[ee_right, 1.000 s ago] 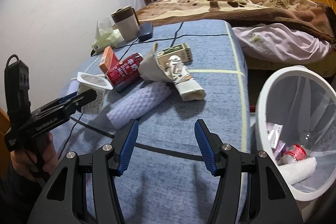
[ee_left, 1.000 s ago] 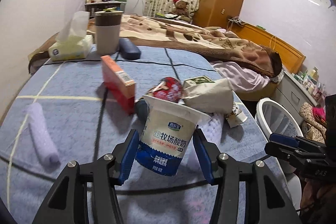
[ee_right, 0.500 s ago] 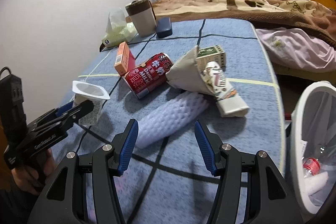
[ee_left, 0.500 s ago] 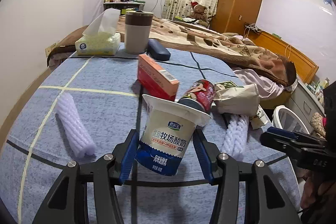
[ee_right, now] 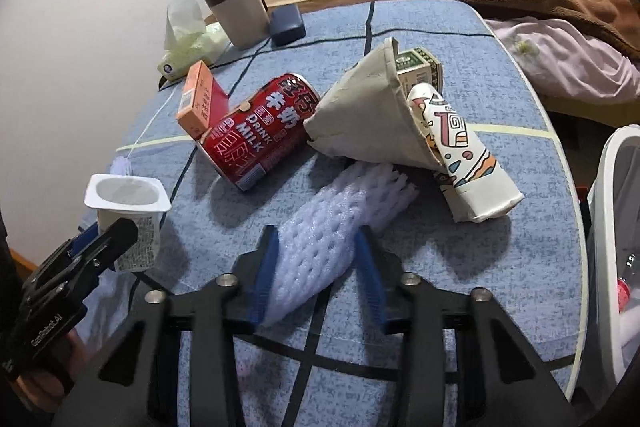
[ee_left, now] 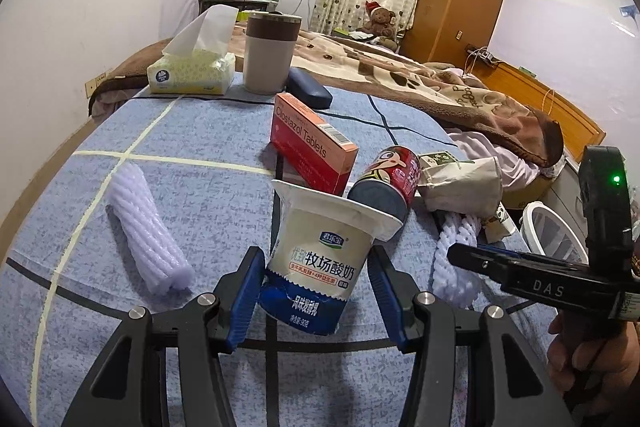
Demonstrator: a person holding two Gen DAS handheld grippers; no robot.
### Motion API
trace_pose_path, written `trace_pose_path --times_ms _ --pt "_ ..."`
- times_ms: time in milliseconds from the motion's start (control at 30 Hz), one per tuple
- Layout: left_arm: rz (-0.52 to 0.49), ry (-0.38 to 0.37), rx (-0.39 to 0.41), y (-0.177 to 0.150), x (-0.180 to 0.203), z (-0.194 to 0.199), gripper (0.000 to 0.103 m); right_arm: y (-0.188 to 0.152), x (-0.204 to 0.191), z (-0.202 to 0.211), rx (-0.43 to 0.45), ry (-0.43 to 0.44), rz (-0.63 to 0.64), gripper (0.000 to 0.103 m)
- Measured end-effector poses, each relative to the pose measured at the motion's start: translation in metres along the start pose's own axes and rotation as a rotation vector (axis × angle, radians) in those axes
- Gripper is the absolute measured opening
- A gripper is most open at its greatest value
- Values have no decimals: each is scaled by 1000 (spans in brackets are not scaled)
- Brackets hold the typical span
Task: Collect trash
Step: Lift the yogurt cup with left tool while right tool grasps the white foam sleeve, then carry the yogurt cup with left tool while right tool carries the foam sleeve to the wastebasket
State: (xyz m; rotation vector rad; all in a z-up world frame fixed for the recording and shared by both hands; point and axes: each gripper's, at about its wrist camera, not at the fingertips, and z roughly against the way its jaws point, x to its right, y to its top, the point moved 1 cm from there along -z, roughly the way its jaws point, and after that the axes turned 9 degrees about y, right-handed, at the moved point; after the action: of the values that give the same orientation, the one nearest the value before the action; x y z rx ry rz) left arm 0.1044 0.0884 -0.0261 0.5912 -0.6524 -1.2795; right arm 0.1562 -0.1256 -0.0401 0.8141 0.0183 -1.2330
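My left gripper (ee_left: pixel 316 289) is shut on a white and blue yogurt cup (ee_left: pixel 320 255), held upright just above the blue tablecloth; the cup also shows in the right wrist view (ee_right: pixel 128 215). My right gripper (ee_right: pixel 316 273) is open, its jaws on either side of a white foam net sleeve (ee_right: pixel 336 223) lying on the table; contact is not clear. Beyond lie a red milk can (ee_right: pixel 260 131), an orange tablet box (ee_right: pixel 196 101), a grey paper cone (ee_right: pixel 368 111) and a crushed patterned paper cup (ee_right: pixel 460 151).
A white trash bin (ee_right: pixel 612 227) stands at the table's right edge with trash inside. A second foam sleeve (ee_left: pixel 144 227) lies at the left. A tissue pack (ee_left: pixel 192 71), a lidded mug (ee_left: pixel 270 53) and a dark case (ee_left: pixel 310 93) stand at the far edge. A bed lies behind.
My right gripper moved forward and down over the table until its jaws straddle the foam sleeve, narrowing somewhat. My left gripper, still holding the yogurt cup, swung left.
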Motion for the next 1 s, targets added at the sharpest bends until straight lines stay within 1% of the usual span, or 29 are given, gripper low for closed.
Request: trace_pose_path --times_ms 67,167,367,567,1000 --pt "-2 -4 -1 0 2 0 53 -1 1 3 2 5 4 20" --pt "-6 -10 1 -1 6 3 53 -5 0 10 6 20 18 18" --pt "-22 -17 4 -6 22 13 53 -16 1 34 43 51 38 17" --pt "-48 -36 5 -9 42 23 53 -22 10 58 86 57 35 17" --pt "-114 -90 -4 -9 92 28 53 -29 44 93 169 9 -30 17"
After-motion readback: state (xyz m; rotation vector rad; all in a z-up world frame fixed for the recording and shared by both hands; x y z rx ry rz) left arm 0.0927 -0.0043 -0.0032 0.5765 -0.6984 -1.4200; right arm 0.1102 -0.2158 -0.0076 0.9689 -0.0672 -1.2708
